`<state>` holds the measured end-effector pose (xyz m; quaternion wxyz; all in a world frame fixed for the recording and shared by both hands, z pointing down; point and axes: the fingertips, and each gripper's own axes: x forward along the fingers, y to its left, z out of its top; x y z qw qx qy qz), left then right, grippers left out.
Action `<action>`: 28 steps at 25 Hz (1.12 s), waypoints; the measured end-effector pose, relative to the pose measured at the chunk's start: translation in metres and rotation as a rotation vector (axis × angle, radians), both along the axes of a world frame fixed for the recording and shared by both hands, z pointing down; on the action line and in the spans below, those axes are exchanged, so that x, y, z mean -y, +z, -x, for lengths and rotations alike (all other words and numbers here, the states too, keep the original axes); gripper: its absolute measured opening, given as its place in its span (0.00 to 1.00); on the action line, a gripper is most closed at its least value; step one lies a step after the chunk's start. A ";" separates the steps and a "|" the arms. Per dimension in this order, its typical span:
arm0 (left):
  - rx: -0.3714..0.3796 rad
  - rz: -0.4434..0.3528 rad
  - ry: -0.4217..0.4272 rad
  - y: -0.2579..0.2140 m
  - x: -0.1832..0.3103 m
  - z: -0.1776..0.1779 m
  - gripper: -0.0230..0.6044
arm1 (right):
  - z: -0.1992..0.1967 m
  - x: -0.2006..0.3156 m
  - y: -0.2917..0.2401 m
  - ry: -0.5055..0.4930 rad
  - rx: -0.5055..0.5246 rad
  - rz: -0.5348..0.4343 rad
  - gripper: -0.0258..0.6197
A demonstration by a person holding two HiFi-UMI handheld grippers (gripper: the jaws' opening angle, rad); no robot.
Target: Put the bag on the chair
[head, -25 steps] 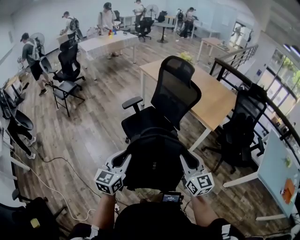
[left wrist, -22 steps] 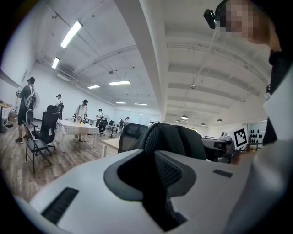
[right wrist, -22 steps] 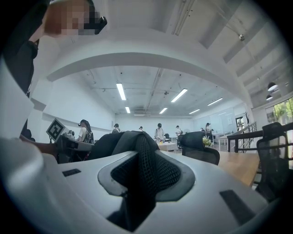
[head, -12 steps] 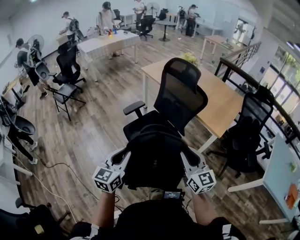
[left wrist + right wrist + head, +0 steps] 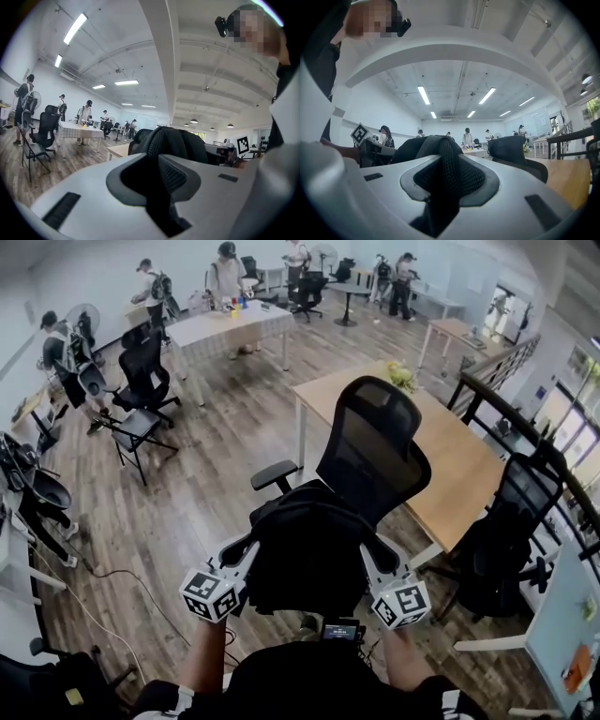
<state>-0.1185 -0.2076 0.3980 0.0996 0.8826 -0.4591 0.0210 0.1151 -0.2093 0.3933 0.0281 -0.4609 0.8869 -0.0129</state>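
The wooden floor (image 5: 202, 498) left of the chair (image 5: 367, 474) lies open, so that side gives free passage toward the seat, save for one armrest (image 5: 275, 472) jutting out. The tall backrest (image 5: 377, 423) walls off the far side, the table (image 5: 455, 460) stands close behind it, and another black chair (image 5: 511, 531) crowds the right.

Bag (image 5: 309, 559) in front of chair (image 5: 375, 448), desk (image 5: 459, 463) behind

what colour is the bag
Black all over. The bag shows best in the head view.
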 end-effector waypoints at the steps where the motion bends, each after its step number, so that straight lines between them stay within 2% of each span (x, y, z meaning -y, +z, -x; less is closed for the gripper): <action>1: 0.000 0.003 -0.004 0.000 0.011 -0.001 0.15 | -0.001 0.012 0.000 -0.011 0.002 -0.007 0.22; 15: 0.019 0.043 -0.101 0.022 0.133 0.014 0.15 | 0.016 0.150 0.016 -0.113 -0.008 0.003 0.22; 28: 0.004 0.143 -0.097 0.074 0.205 0.045 0.15 | 0.050 0.227 0.064 -0.137 -0.028 0.107 0.21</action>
